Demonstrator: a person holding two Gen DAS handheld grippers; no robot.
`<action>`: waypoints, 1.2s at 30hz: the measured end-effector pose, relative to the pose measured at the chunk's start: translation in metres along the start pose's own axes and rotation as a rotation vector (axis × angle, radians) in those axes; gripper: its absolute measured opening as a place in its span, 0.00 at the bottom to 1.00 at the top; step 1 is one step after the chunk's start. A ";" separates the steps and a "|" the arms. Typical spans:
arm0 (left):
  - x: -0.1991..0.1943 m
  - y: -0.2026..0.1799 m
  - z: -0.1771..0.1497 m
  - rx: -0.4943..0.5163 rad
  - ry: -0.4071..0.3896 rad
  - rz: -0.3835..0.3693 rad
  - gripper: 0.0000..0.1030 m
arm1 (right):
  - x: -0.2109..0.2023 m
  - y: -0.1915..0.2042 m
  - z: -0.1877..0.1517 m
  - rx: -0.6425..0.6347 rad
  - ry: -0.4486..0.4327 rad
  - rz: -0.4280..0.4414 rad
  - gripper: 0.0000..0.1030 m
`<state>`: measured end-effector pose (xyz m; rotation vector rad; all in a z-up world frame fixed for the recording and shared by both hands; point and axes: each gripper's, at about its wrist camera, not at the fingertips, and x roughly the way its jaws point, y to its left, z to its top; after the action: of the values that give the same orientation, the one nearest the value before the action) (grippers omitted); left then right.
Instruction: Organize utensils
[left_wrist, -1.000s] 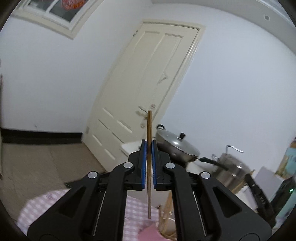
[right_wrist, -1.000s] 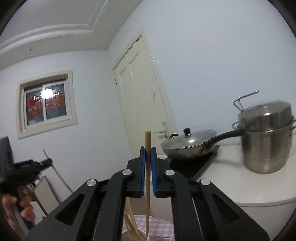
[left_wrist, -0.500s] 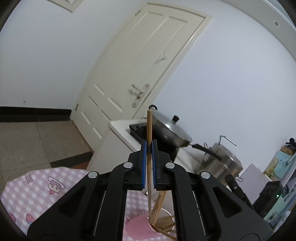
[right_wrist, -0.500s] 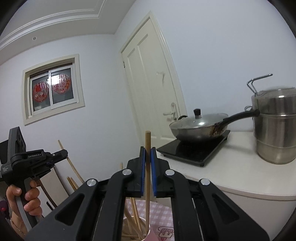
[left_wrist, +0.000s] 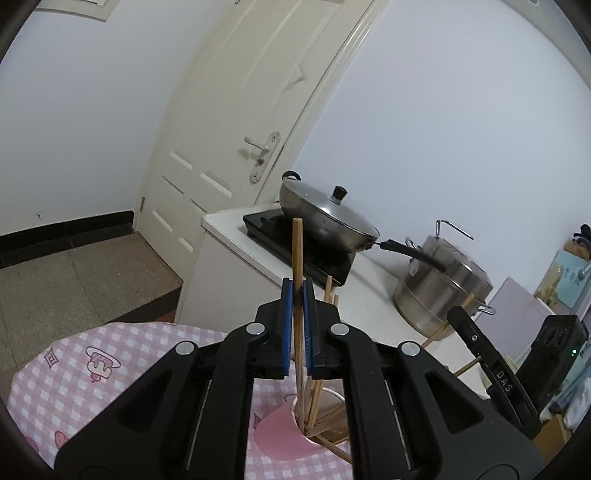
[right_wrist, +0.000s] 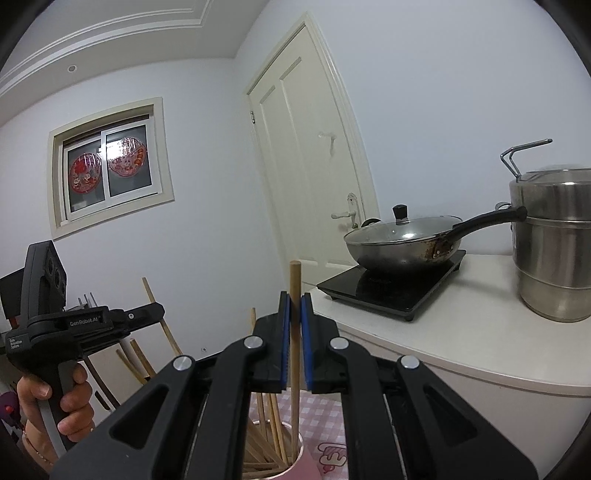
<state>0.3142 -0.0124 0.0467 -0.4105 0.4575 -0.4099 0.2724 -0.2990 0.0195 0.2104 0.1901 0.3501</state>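
Left wrist view: the pink checked surface (left_wrist: 122, 354) carries a pink cup (left_wrist: 284, 428) of chopsticks. Each gripper, left gripper (left_wrist: 297, 325) and right gripper (right_wrist: 295, 334), has its jaws narrow on one upright chopstick (left_wrist: 298, 295) (tip inside the cup), likely for dropping straight in.

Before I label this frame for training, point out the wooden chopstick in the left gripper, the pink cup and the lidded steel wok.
wooden chopstick in the left gripper (left_wrist: 297, 258), left wrist view, shaft above the pads.
pink cup (left_wrist: 277, 432), left wrist view, outer wall.
lidded steel wok (right_wrist: 400, 242), right wrist view, glass lid.
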 end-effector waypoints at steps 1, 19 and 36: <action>0.001 0.000 0.000 -0.001 0.016 -0.004 0.06 | 0.000 0.000 0.000 0.001 0.002 -0.001 0.05; -0.013 -0.023 -0.001 0.089 0.031 -0.011 0.66 | -0.004 0.001 0.004 0.016 0.021 -0.011 0.06; -0.091 -0.028 -0.021 0.233 -0.073 0.137 0.82 | -0.068 0.030 0.018 -0.033 -0.053 -0.019 0.32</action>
<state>0.2208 0.0006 0.0726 -0.1665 0.3597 -0.3103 0.2040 -0.2986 0.0540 0.1855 0.1336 0.3285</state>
